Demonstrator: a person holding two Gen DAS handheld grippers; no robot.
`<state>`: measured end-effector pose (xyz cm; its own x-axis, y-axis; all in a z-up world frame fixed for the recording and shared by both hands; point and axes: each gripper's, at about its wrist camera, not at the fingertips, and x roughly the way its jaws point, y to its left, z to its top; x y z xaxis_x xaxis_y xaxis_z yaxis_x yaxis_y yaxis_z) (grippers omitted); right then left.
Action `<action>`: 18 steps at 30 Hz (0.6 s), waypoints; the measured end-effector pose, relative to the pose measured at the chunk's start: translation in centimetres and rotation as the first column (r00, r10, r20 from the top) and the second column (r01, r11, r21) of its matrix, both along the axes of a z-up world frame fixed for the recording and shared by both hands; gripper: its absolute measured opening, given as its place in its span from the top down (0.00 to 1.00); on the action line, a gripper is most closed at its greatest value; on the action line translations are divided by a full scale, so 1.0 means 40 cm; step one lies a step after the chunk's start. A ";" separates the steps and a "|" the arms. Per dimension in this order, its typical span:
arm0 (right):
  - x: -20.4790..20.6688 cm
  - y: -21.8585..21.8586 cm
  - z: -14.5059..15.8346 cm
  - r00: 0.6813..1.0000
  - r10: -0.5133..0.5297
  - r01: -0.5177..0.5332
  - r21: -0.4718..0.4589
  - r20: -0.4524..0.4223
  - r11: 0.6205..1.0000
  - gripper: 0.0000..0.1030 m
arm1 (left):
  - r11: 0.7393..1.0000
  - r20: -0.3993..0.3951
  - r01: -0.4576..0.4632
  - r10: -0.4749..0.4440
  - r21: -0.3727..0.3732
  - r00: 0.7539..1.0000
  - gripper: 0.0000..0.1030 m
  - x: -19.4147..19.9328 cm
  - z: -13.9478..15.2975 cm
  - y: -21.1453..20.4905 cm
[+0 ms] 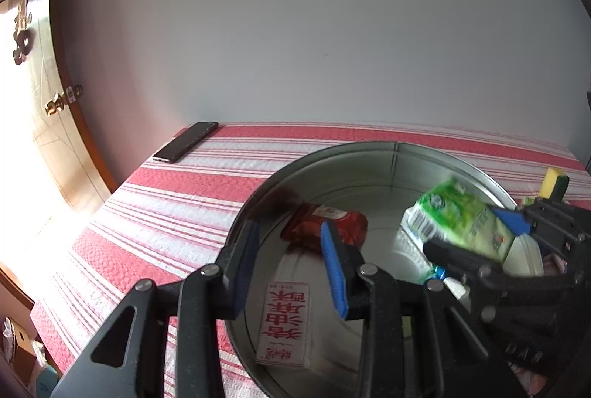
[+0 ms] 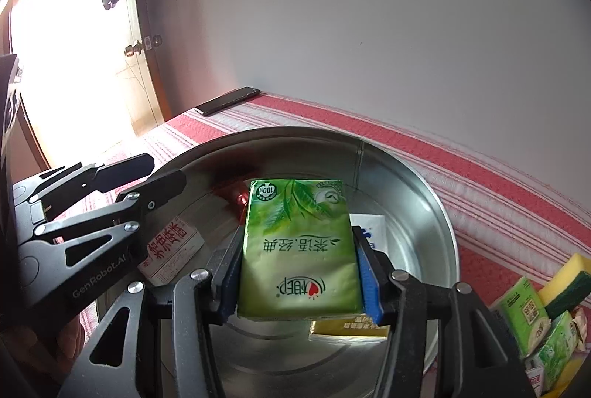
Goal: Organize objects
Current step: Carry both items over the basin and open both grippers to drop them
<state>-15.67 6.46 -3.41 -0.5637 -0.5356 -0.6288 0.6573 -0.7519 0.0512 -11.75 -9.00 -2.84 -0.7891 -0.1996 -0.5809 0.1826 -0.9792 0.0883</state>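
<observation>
My right gripper [image 2: 297,272] is shut on a green tissue pack [image 2: 297,246] and holds it above the round metal tin [image 2: 424,198]. The same pack [image 1: 461,220] and gripper show at the right of the left wrist view. My left gripper [image 1: 291,265] is open and empty over the tin's left rim [image 1: 251,206]. In the tin lie a red packet [image 1: 325,224], a white sachet with red characters [image 1: 284,324], a white and blue packet [image 2: 373,231] and a yellow packet [image 2: 351,327].
The tin stands on a red and white striped cloth [image 1: 166,198]. A black phone [image 1: 186,141] lies at the far left corner by the wall. A yellow and green sponge [image 2: 569,279] and more green tissue packs [image 2: 535,327] lie right of the tin.
</observation>
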 end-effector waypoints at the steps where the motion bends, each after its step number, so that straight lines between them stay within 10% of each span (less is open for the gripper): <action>1: 0.005 -0.004 -0.002 1.000 0.006 -0.006 0.010 -0.004 1.000 0.43 | 1.000 -0.003 -0.006 0.006 -0.002 1.000 0.66 0.003 0.001 0.001; 5: 0.018 0.000 0.000 0.999 0.012 -0.011 0.020 -0.034 1.000 0.43 | 1.000 -0.003 -0.022 0.022 -0.008 1.000 0.62 0.001 0.000 -0.005; 13: 0.048 0.142 0.038 0.992 -0.104 0.099 -0.066 -0.075 0.993 0.38 | 0.999 -0.057 -0.041 0.040 -0.014 0.998 0.17 0.036 0.024 0.029; 18: 0.101 0.310 0.072 0.964 -0.226 0.211 -0.117 -0.141 0.971 0.32 | 1.000 -0.090 0.024 -0.023 0.011 0.996 0.17 0.063 0.040 0.116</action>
